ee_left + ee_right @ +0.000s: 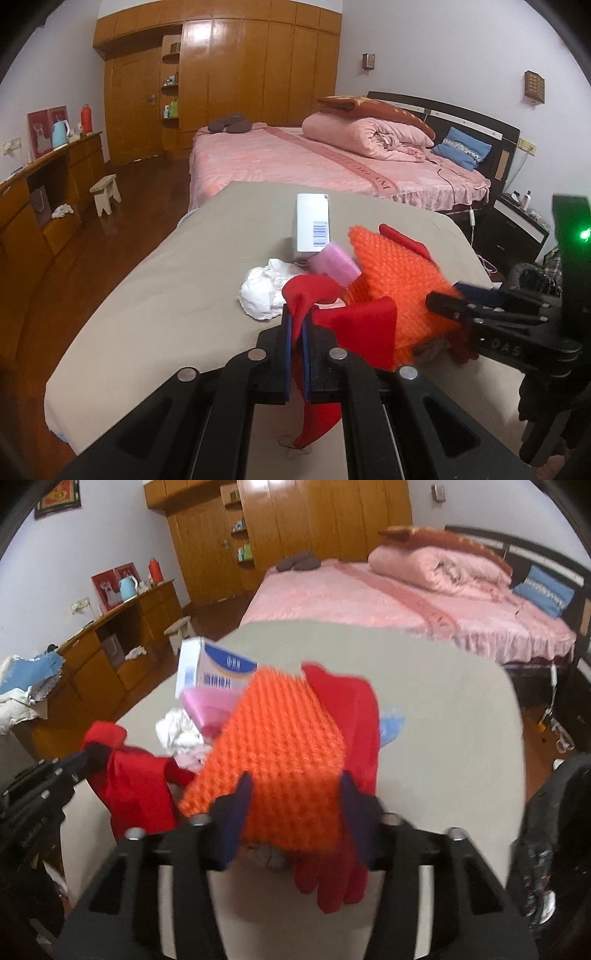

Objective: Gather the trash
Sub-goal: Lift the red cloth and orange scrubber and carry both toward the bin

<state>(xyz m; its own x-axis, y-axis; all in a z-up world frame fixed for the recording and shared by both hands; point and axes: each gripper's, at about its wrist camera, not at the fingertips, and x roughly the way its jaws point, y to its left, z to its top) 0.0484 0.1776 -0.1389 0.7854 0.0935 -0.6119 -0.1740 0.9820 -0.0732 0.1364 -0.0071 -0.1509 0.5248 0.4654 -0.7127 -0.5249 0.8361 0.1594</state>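
Observation:
On the grey table lies a pile: a white box with a barcode, a pink roll, crumpled white tissue, an orange knitted piece and a red bag. My left gripper is shut on the red bag's edge. My right gripper holds the orange knitted piece between its fingers, the red bag beside it. The box, pink roll and tissue lie behind it. The right gripper also shows in the left wrist view.
A bed with pink covers stands beyond the table. A wooden sideboard and small stool are at the left. A black nightstand is at the right. A black bag hangs at the table's right.

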